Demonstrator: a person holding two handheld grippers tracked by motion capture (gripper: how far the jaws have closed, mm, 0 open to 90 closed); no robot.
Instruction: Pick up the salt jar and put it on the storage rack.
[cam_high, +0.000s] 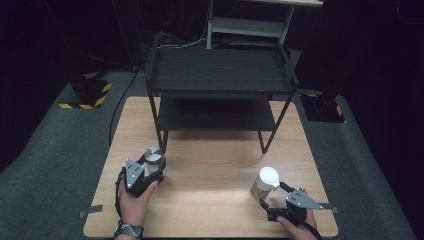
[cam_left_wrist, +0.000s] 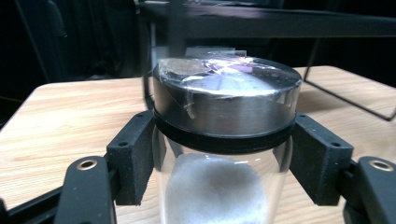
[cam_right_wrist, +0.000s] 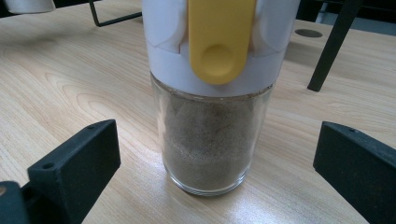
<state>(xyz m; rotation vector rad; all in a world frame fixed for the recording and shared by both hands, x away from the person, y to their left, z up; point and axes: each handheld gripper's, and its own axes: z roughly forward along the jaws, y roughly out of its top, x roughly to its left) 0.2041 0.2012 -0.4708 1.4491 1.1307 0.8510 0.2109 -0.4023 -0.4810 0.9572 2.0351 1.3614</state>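
A glass jar with a metal lid (cam_high: 153, 158) (cam_left_wrist: 226, 100), white powder inside, is clamped at its neck between the pads (cam_left_wrist: 133, 158) of my left gripper (cam_high: 150, 167) (cam_left_wrist: 224, 158), at the table's left. A second glass jar (cam_high: 265, 182) (cam_right_wrist: 215, 135) with a white cap and yellow tab, filled with brown powder, stands on the wooden table (cam_high: 215, 165) at the right. My right gripper (cam_high: 274, 196) (cam_right_wrist: 212, 163) sits just behind it, open, its jaws wide on either side without touching the glass.
A black two-tier metal rack (cam_high: 220, 75) stands at the table's far half, its legs (cam_high: 162, 137) near the left jar and its lower shelf (cam_high: 215, 117) low over the table. Grey carpet surrounds the table.
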